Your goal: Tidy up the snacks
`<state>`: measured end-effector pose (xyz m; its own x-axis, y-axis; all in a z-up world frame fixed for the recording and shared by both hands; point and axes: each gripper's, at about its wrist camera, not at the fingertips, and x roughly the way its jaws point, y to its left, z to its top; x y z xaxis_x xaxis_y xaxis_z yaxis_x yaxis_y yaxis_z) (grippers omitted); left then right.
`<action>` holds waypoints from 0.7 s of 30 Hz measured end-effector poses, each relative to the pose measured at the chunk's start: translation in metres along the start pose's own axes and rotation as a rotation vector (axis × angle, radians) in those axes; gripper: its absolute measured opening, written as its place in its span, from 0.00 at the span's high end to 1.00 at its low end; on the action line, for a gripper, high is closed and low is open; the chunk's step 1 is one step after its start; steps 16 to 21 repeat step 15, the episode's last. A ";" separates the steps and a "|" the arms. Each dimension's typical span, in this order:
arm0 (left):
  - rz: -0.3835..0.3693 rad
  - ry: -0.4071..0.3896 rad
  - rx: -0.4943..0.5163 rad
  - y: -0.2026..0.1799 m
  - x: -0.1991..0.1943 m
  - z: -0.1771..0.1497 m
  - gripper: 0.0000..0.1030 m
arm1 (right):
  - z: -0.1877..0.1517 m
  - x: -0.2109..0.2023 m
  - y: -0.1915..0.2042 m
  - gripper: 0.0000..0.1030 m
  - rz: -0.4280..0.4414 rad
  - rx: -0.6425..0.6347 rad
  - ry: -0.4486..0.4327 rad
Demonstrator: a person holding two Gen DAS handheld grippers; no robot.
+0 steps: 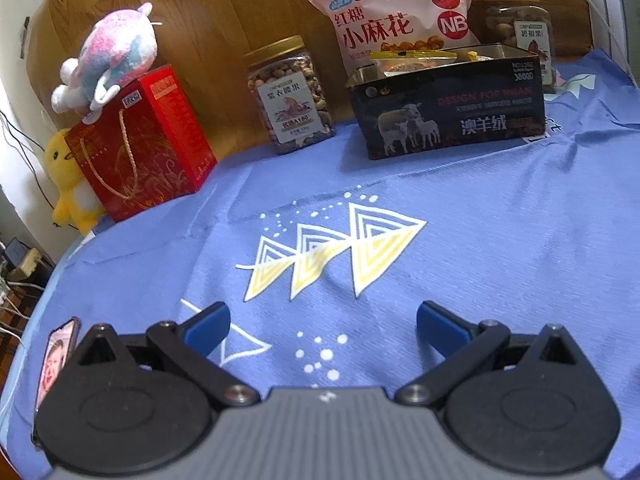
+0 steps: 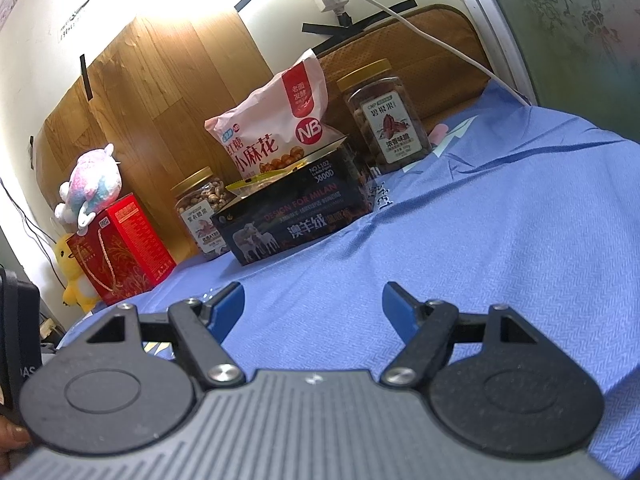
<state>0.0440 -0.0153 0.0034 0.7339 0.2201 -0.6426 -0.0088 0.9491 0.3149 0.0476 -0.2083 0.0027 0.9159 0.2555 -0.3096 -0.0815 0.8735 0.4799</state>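
Note:
A dark open box (image 1: 448, 116) printed with sheep stands at the back of the blue cloth, with small snack packets (image 1: 412, 60) inside; it also shows in the right wrist view (image 2: 296, 220). A pink snack bag (image 1: 396, 20) (image 2: 276, 136) leans behind it. One nut jar (image 1: 292, 96) (image 2: 202, 212) stands left of the box, another (image 1: 520, 28) (image 2: 386, 116) to its right. My left gripper (image 1: 323, 326) is open and empty above the cloth, well short of the box. My right gripper (image 2: 313, 306) is open and empty too.
A red gift box (image 1: 140, 140) (image 2: 120, 248) with a pink plush toy (image 1: 108, 56) on top and a yellow plush (image 1: 68, 180) beside it stands at back left. A phone (image 1: 56, 356) lies at the cloth's left edge. A wooden board (image 1: 224, 12) backs the table.

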 end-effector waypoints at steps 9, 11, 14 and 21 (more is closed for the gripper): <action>-0.032 0.014 -0.006 0.000 -0.001 0.000 0.00 | 0.000 0.000 0.001 0.24 -0.001 0.001 0.000; -0.044 0.016 -0.007 0.000 -0.001 0.001 0.00 | 0.000 0.000 0.001 0.24 -0.001 0.001 0.000; -0.063 -0.001 -0.002 0.000 -0.005 0.001 0.00 | 0.000 0.000 0.001 0.24 -0.001 0.000 0.000; -0.068 -0.007 -0.002 0.000 -0.006 0.001 0.00 | 0.000 0.000 0.001 0.24 -0.001 0.000 0.000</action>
